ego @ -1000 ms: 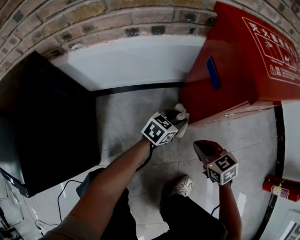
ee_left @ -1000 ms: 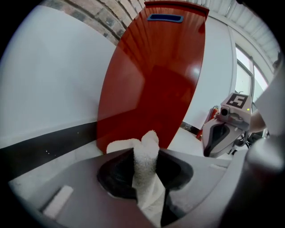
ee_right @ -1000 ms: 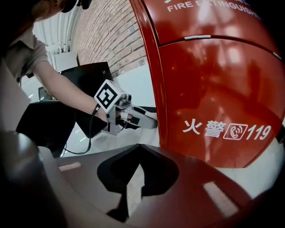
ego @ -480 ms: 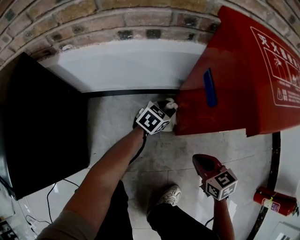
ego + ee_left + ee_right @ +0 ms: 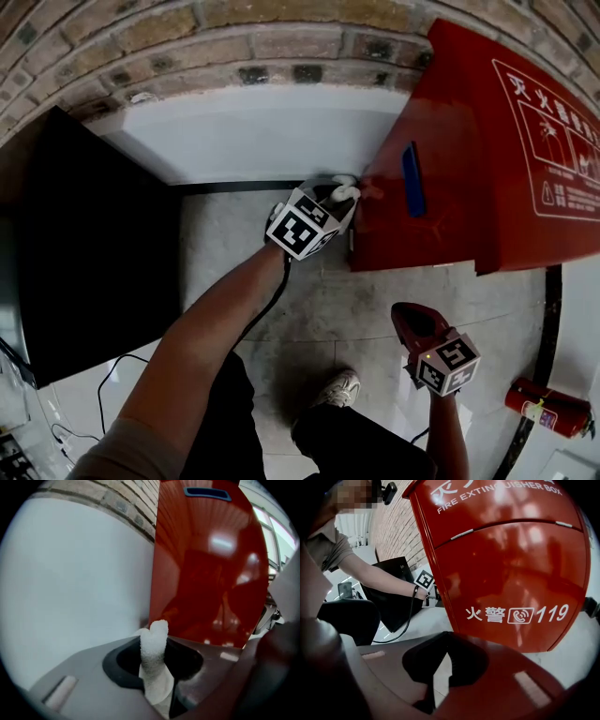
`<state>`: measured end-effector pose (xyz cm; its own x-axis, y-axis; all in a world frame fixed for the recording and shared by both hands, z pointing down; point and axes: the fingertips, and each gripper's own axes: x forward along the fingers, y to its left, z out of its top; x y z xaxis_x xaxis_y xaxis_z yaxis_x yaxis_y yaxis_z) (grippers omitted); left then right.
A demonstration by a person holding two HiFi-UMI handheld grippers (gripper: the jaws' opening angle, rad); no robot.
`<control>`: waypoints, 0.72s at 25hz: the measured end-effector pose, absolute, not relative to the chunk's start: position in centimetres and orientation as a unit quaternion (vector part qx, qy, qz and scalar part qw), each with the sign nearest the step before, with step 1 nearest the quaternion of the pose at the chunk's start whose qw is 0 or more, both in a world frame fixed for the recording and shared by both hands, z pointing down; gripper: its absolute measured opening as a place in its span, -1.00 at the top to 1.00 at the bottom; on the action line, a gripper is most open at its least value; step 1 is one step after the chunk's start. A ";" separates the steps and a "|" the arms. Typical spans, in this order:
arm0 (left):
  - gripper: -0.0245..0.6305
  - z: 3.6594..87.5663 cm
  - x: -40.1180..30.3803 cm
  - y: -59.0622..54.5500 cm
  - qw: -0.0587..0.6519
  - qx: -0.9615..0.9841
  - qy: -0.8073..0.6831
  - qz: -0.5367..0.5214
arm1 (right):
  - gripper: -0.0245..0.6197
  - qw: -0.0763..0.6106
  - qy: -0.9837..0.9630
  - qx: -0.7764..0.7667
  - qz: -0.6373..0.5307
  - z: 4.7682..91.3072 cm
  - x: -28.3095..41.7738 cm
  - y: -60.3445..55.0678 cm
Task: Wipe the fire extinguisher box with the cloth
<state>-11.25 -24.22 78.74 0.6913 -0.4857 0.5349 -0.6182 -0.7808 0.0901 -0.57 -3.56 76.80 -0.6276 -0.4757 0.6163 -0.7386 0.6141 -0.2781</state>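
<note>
Left gripper (image 5: 157, 670) pinches the cloth (image 5: 153, 641) just beside the box (image 5: 206, 564); right gripper (image 5: 440, 677) closed, empty. We want firm, flat contact and overlapping strokes down its side.

A brick wall (image 5: 281, 42) fills the top. Directly below the wall runs a white band (image 5: 253, 131), a black panel (image 5: 94, 244) stands at its left, and well away from it a red extinguisher (image 5: 548, 408) lies on the tiled floor (image 5: 309, 309).
</note>
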 end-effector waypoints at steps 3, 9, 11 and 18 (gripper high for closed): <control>0.60 76.1 -11.3 -23.0 0.127 0.917 -0.291 0.241 | 0.85 0.248 -0.866 0.345 0.265 75.2 -1.2 -3.7; 0.59 70.2 -12.9 -18.9 0.130 0.921 -0.271 0.247 | 0.85 0.249 -0.868 0.326 0.280 69.6 -3.1 -3.3; 0.60 67.8 -14.1 -17.7 0.134 0.917 -0.277 0.253 | 0.85 0.244 -0.869 0.331 0.276 66.6 -4.0 -3.6; 0.59 59.2 -17.7 -13.4 0.162 0.899 -0.303 0.271 | 0.84 0.301 -0.864 0.329 0.235 58.2 -7.1 -2.2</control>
